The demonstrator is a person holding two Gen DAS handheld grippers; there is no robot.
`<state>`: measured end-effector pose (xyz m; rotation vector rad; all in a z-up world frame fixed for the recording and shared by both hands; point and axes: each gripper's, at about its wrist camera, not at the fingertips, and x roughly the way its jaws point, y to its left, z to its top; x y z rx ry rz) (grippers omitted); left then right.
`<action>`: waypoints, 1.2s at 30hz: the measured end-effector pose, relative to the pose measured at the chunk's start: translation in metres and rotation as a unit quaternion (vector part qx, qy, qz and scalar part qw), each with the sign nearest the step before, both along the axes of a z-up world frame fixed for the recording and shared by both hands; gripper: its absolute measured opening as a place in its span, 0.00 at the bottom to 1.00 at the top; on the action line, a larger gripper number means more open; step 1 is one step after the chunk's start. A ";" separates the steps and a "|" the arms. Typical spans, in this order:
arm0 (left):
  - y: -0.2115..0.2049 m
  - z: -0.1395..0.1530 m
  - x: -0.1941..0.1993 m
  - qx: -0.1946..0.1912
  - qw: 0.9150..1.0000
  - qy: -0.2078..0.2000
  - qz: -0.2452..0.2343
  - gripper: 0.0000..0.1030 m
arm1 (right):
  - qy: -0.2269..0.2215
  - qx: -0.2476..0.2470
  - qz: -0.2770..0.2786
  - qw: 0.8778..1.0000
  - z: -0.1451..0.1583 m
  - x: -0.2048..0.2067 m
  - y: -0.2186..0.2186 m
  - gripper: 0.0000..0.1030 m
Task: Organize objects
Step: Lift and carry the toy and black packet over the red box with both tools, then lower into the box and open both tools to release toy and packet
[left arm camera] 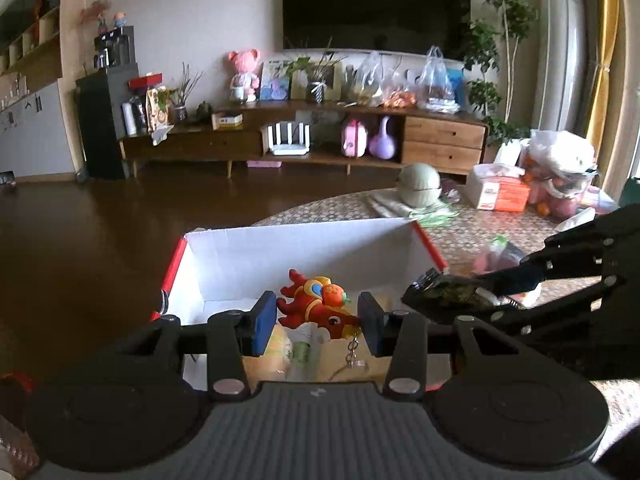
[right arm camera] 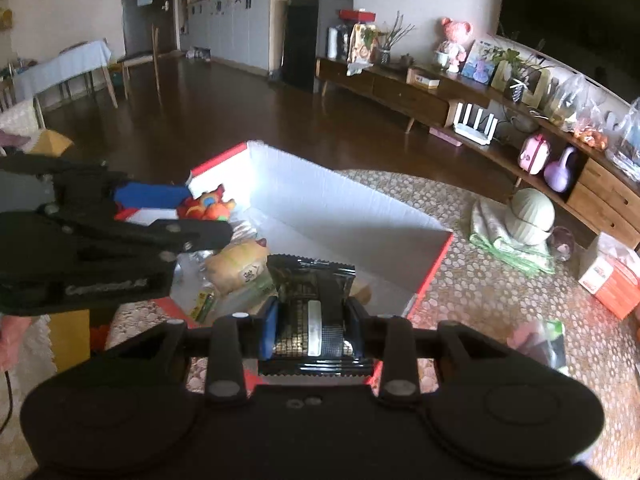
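Note:
An open box, red outside and white inside [left arm camera: 300, 248] [right arm camera: 340, 208], stands on the patterned table. My left gripper [left arm camera: 318, 322] is shut on a red plush toy [left arm camera: 316, 304] with a keychain and holds it over the box's near end. In the right wrist view the left gripper [right arm camera: 204, 214] comes in from the left with the plush toy [right arm camera: 206, 206]. My right gripper [right arm camera: 312, 328] is shut on a black snack packet [right arm camera: 310, 280] with a gold pattern, above the box's near edge. From the left wrist the right gripper [left arm camera: 480, 294] and its snack packet [left arm camera: 448, 296] show at the right.
A yellowish bread packet [right arm camera: 240, 264] [left arm camera: 280, 344] and other wrapped items lie in the box. On the table beyond are a green lidded pot [left arm camera: 420, 188] [right arm camera: 530, 216], an orange and white tissue box [left arm camera: 500, 192], bags of fruit [left arm camera: 560, 176] and a loose packet [right arm camera: 548, 344].

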<state>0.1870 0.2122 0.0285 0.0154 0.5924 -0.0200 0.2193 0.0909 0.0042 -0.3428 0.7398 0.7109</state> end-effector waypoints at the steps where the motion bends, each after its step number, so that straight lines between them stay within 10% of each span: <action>1: 0.001 -0.003 0.007 0.004 1.000 0.005 0.001 0.42 | 0.003 -0.003 -0.001 1.000 -0.004 0.003 0.002 0.33; 30: 0.012 -0.080 0.100 0.009 0.990 0.144 0.011 0.43 | 0.042 -0.032 0.012 0.999 -0.049 0.032 0.027 0.43; 36: 0.014 -0.076 0.096 0.001 0.991 0.135 0.017 0.64 | 0.043 -0.022 0.005 0.999 -0.044 0.031 0.020 0.48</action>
